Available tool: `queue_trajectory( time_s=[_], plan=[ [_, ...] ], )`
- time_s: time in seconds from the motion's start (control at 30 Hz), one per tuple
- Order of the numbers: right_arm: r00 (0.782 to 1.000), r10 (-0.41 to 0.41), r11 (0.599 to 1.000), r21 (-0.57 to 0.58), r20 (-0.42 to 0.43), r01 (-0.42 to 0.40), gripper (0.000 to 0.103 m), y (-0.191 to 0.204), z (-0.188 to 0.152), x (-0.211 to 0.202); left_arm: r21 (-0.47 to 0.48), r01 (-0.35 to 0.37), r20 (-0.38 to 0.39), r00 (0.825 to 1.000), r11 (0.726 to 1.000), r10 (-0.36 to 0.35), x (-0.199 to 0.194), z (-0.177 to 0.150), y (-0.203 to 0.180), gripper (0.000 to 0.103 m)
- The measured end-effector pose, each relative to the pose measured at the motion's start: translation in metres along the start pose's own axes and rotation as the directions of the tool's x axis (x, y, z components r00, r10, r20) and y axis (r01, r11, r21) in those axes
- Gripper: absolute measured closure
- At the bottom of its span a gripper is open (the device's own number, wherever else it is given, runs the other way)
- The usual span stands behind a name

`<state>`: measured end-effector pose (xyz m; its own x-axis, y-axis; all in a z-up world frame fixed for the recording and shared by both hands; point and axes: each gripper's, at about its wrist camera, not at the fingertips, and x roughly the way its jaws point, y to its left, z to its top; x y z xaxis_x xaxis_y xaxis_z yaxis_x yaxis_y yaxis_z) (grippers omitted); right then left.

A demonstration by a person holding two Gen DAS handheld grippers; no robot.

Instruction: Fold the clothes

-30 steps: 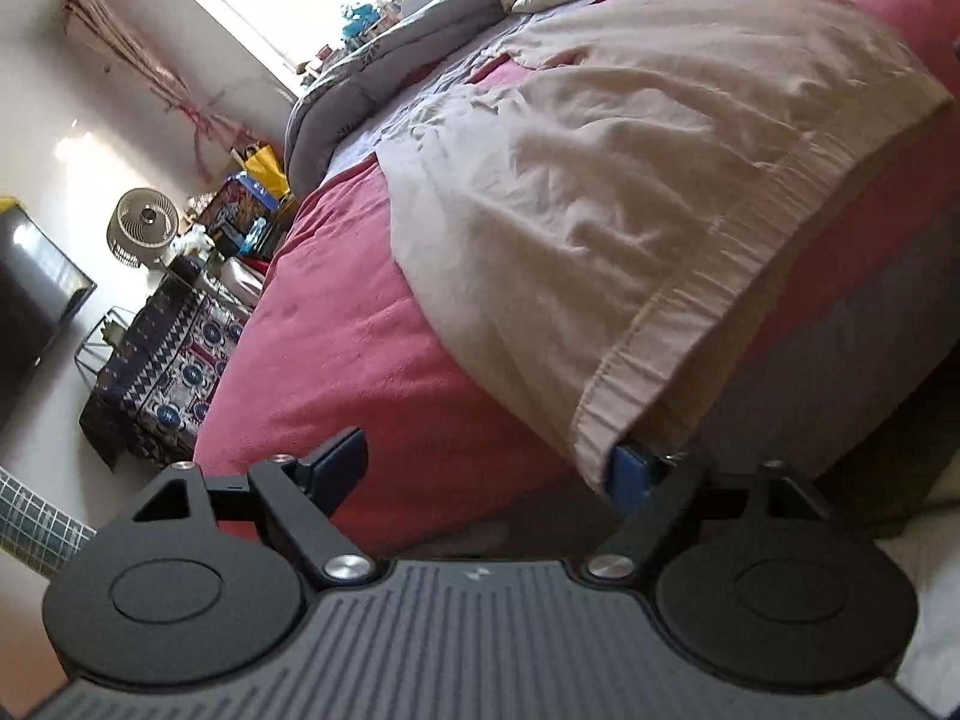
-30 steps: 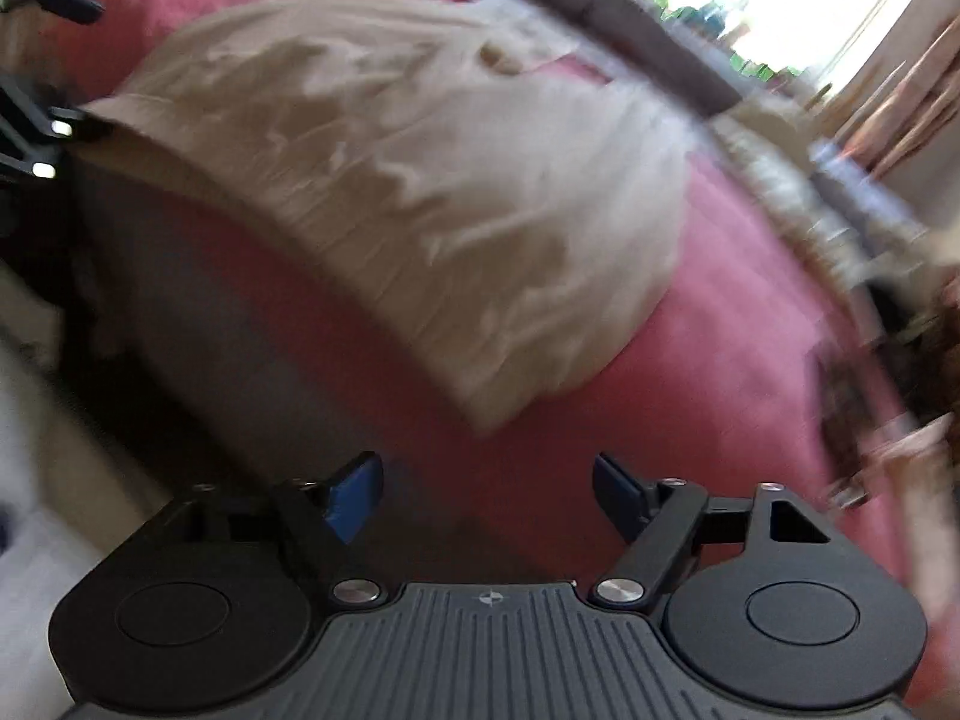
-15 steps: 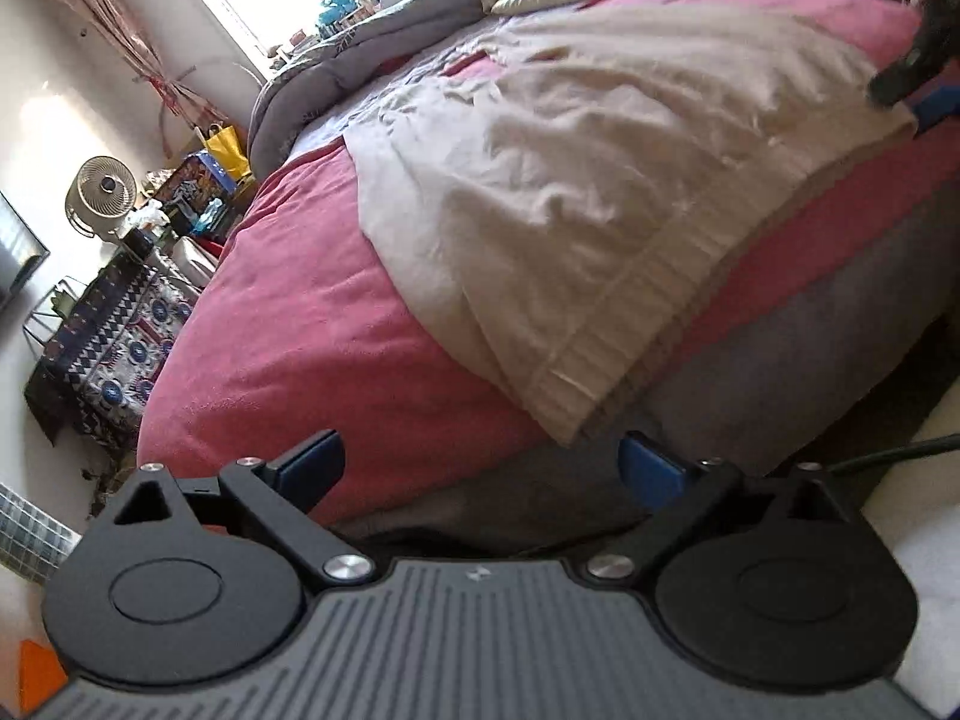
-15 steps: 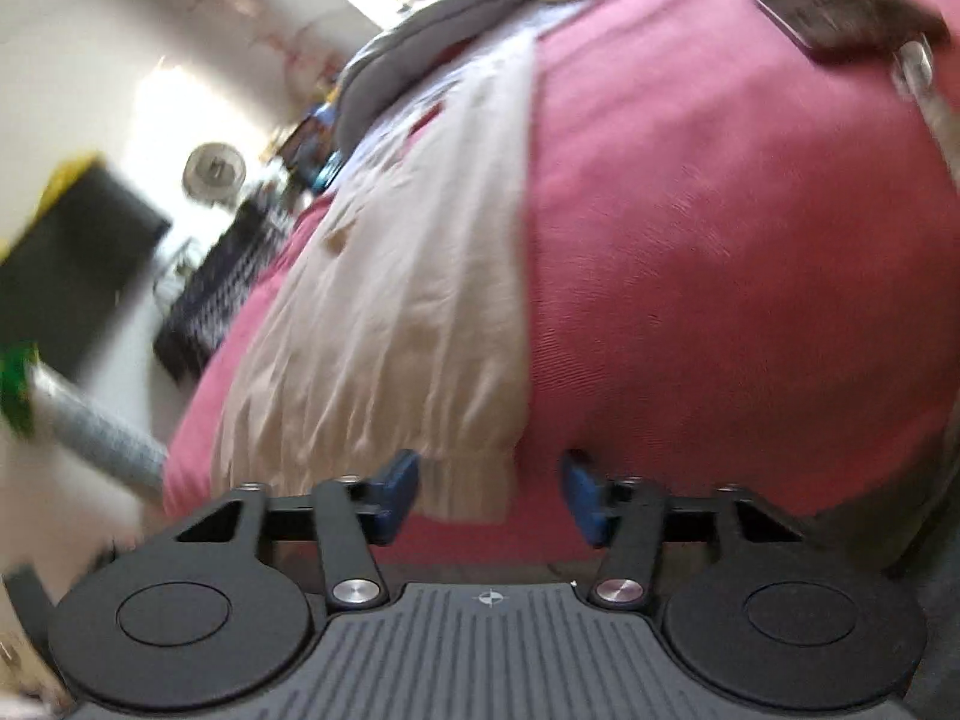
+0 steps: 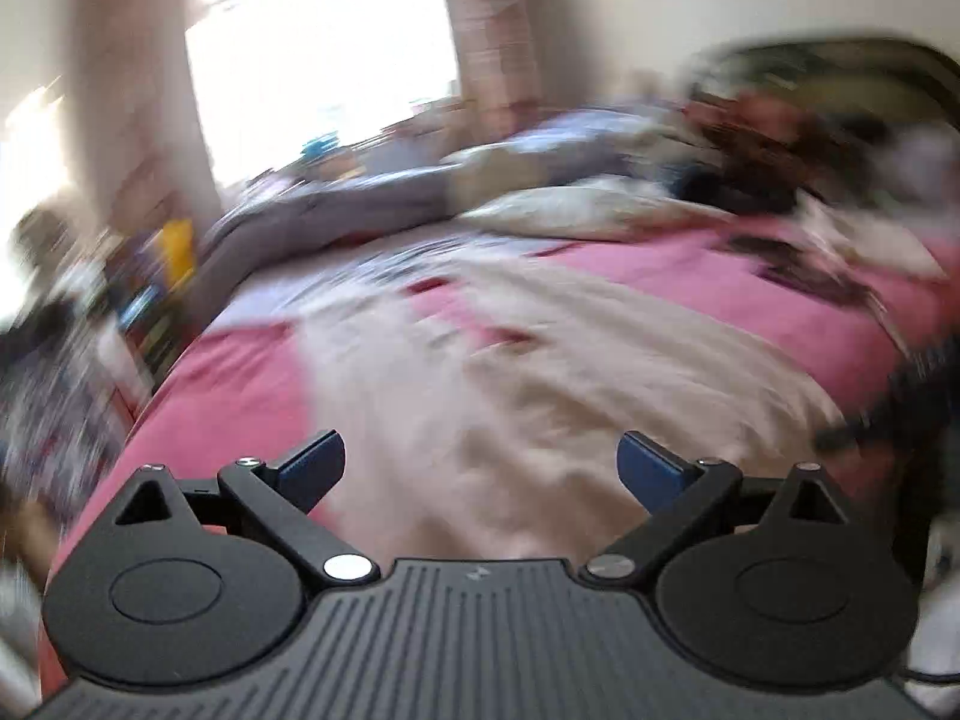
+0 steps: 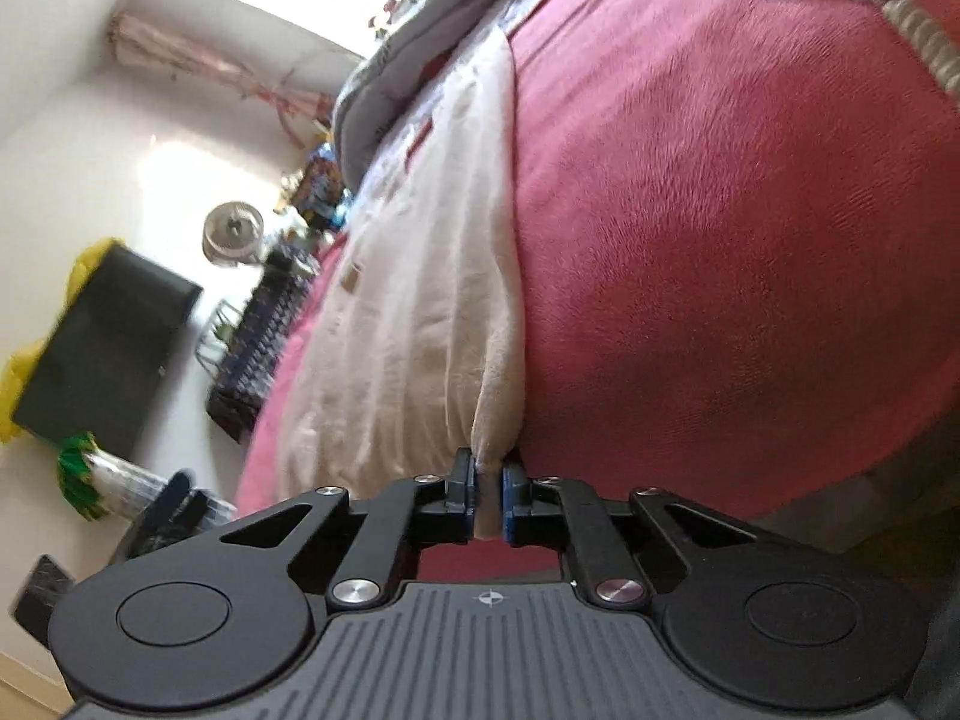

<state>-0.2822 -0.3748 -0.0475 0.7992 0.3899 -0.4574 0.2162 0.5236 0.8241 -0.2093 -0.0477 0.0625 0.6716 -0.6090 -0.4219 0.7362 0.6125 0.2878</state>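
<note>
right gripper (image 6: 489, 495) jaws closing, already pinched on the near corner of the beige garment (image 6: 414, 300), cloth visible between the pads. garment lies flat on the pink bedspread (image 6: 720, 210), long axis running away from the right gripper toward the pillows. left gripper (image 5: 480, 468) wide open, nothing in it, hovering over the near hem (image 5: 510, 480); view blurred. right has its corner, so left needs the opposite near corner before any fold

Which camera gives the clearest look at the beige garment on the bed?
The right wrist view: it is sharp and shows the beige garment with its corner pinched in the right gripper. The left wrist view shows more of the garment on the pink bedspread, but badly blurred.
</note>
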Motion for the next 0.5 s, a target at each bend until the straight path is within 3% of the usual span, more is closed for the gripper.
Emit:
queue_trajectory(
  time_s=[0.03,0.1,0.17,0.23,0.3,0.4,0.47,0.5],
  plan=[
    [1.0,0.015,1.0,0.017,0.012,-0.015,0.094,0.0,0.002,-0.004,0.109,0.05,0.02,0.998,0.993,-0.052,0.005,0.001,-0.004,0.004],
    [0.999,0.035,0.999,0.038,0.031,-0.036,0.094,0.0,0.005,-0.007,0.307,0.137,0.032,0.988,0.942,-0.154,0.017,0.005,-0.01,0.004],
    [0.998,0.048,0.997,0.05,0.047,-0.05,0.094,0.001,0.009,-0.008,0.359,0.231,-0.011,0.97,0.904,-0.243,0.033,0.014,-0.005,0.006],
    [0.997,0.053,0.997,0.051,0.058,-0.056,0.094,0.003,0.011,-0.008,0.313,0.324,-0.046,0.944,0.893,-0.327,0.053,0.025,0.007,0.007],
    [0.997,0.053,0.997,0.053,0.061,-0.056,0.094,0.002,0.012,-0.008,0.184,0.417,-0.061,0.909,0.89,-0.413,0.073,0.037,0.021,0.01],
    [0.999,0.022,0.998,0.061,0.05,-0.025,0.094,-0.005,0.015,-0.005,-0.006,0.557,-0.096,0.826,0.831,-0.555,0.106,0.04,0.033,0.01],
    [0.999,0.001,0.997,0.079,0.039,-0.004,0.091,-0.012,0.015,0.0,-0.067,0.582,-0.219,0.784,0.81,-0.581,0.132,0.031,0.027,0.01],
    [0.999,-0.001,0.996,0.085,0.033,-0.002,0.089,-0.015,0.016,0.005,-0.048,0.585,-0.252,0.777,0.81,-0.577,0.137,0.024,0.021,0.01]
  ],
)
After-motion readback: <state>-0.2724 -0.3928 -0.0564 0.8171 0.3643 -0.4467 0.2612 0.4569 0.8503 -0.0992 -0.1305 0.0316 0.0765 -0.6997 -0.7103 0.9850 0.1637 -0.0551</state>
